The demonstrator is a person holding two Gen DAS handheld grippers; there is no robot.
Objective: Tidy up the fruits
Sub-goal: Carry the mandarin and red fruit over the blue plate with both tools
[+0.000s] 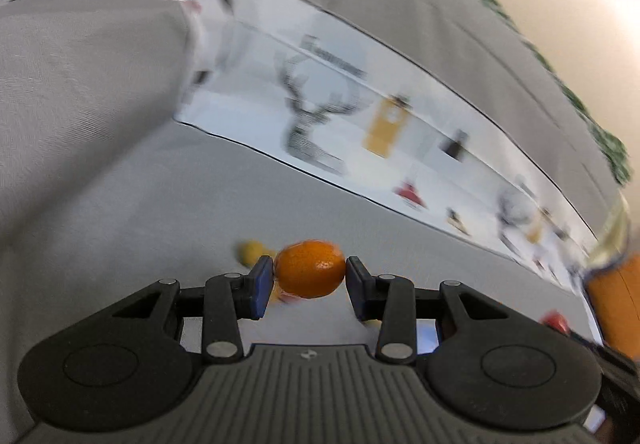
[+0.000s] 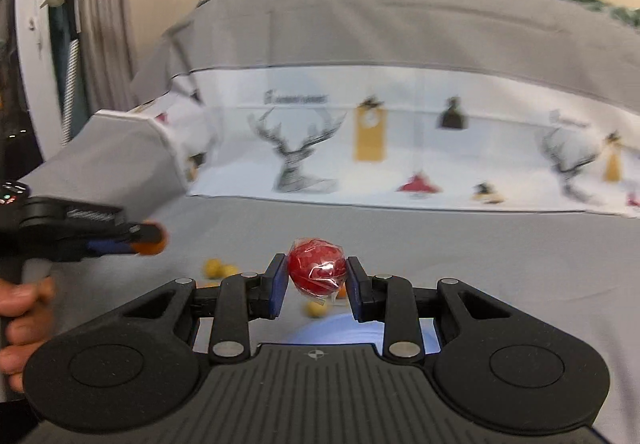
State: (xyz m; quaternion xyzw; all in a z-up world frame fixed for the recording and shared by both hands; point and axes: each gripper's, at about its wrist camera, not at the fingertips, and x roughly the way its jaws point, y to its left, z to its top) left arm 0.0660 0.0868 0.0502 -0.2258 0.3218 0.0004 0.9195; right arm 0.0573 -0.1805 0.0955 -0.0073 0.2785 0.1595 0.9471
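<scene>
My left gripper (image 1: 310, 276) is shut on an orange mandarin (image 1: 310, 269) and holds it above the grey cloth. It also shows at the left of the right wrist view (image 2: 150, 240), with the orange between its tips. My right gripper (image 2: 317, 276) is shut on a red fruit wrapped in clear film (image 2: 318, 270), held above the cloth. Small yellow fruits (image 2: 218, 268) lie on the cloth behind the fingers, one more (image 2: 316, 309) below the red fruit. A yellow fruit (image 1: 249, 252) lies left of the mandarin.
A grey cloth (image 2: 480, 264) covers the table. A white band printed with deer and tags (image 2: 400, 148) runs across the back. A pale blue plate (image 2: 340, 330) shows under my right gripper. A red fruit (image 1: 556, 322) and an orange object (image 1: 612, 300) are at the right.
</scene>
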